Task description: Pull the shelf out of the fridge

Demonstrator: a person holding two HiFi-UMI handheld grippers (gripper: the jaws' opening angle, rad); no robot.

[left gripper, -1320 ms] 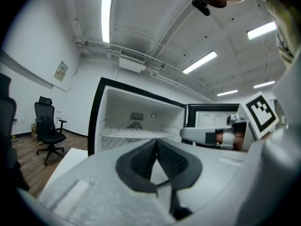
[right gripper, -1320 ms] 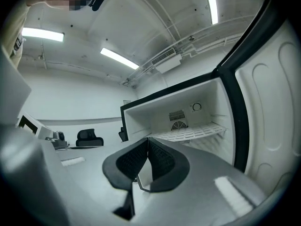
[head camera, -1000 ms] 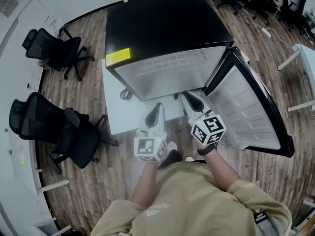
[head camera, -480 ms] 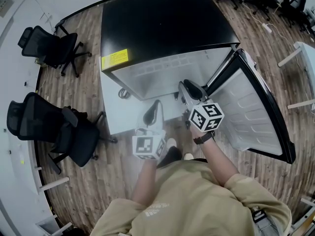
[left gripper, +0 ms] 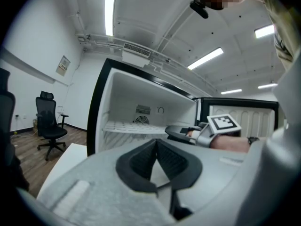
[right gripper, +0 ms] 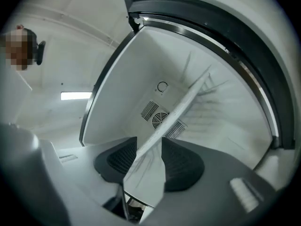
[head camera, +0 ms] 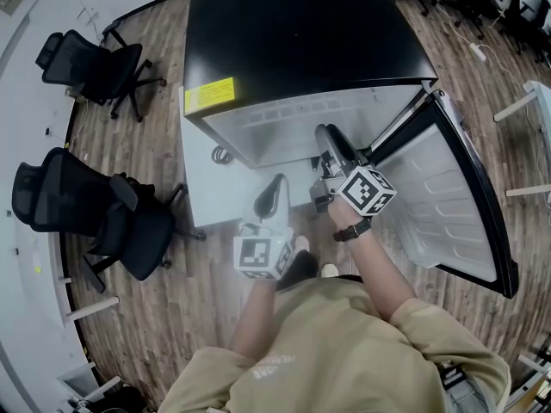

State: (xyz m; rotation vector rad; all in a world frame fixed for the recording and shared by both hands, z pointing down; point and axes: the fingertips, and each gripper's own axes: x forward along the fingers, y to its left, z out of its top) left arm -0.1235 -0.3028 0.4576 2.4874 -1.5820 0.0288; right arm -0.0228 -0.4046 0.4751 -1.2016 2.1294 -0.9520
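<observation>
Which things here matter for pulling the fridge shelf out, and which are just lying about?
For the job: fridge, its open door, shelf, right gripper, whose jaws have just been opening with the shelf's edge between them.
Lying about: office chairs, coiled cable.

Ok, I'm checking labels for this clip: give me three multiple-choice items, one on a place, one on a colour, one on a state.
1. The edge of the shelf lies: A between the jaws of the right gripper; B on the floor; C on a chair.
2. The label on the fridge is: A red; B yellow; C blue.
3. The fridge door is: A shut; B removed; C open.
Key: A, its jaws, which have just been opening, stand either side of the shelf; B, the label is yellow; C, it stands swung wide.
</observation>
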